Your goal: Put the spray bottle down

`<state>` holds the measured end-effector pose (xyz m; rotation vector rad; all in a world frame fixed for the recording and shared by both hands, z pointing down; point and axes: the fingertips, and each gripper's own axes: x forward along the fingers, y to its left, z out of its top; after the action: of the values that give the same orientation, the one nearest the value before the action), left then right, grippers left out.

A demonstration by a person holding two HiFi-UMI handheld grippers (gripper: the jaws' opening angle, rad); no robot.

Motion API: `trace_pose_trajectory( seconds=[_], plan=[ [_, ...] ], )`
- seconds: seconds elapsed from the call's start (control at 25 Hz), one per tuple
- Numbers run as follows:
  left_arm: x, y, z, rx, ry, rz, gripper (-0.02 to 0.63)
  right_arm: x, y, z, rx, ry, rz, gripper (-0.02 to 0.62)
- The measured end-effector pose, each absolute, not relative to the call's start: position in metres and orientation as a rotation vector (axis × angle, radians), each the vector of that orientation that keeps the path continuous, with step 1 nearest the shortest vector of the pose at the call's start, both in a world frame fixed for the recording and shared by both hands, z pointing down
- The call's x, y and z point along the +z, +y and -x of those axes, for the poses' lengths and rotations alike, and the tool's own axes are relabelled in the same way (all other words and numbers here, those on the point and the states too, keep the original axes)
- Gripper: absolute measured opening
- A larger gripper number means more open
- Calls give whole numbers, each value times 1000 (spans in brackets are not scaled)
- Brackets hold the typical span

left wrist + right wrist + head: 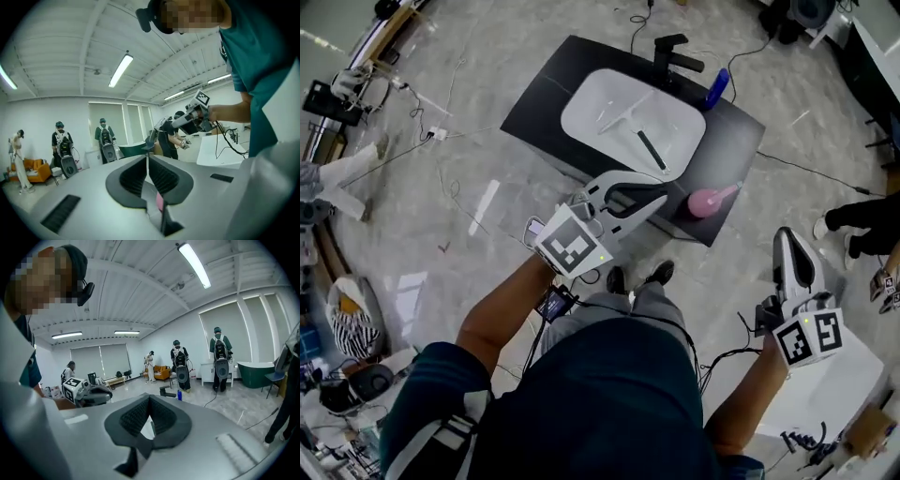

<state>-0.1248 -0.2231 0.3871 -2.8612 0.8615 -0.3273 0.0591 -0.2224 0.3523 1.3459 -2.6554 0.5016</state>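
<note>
A pink spray bottle [705, 202] lies on the front right corner of the black counter [542, 101], free of both grippers. My left gripper [662, 196] hovers high just left of it, jaws shut and empty; in its own view the black pads [161, 176] meet at the tip, and a sliver of pink shows low in the gap behind them. My right gripper [788, 236] is held up to the right of the counter, also shut on nothing, its pads [164, 416] touching at the tip. Both grippers point nearly level into the room.
A white basin [609, 108] with a dark stick in it is set in the counter, with a black faucet [675, 52] and a blue bottle [718, 88] behind. Cables cross the floor. A white table [853, 375] stands at right. Several people stand around the room.
</note>
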Motion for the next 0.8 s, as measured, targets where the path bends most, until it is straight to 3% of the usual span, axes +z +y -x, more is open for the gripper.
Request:
trace_pose_trajectory(
  seconds=[0.08,0.4,0.8],
  plan=[
    [365,-218,149,-321,943,2833,6,342,-216,-50,453,-2664,-1315,11],
    [309,-185,228,-197,1271,2844,5,305,-187,-27,304,-2659,-1249,8],
    [294,-146,259,-143,1383,2804,6,293,-160,-12,279,-2671,-1208,8]
  ],
)
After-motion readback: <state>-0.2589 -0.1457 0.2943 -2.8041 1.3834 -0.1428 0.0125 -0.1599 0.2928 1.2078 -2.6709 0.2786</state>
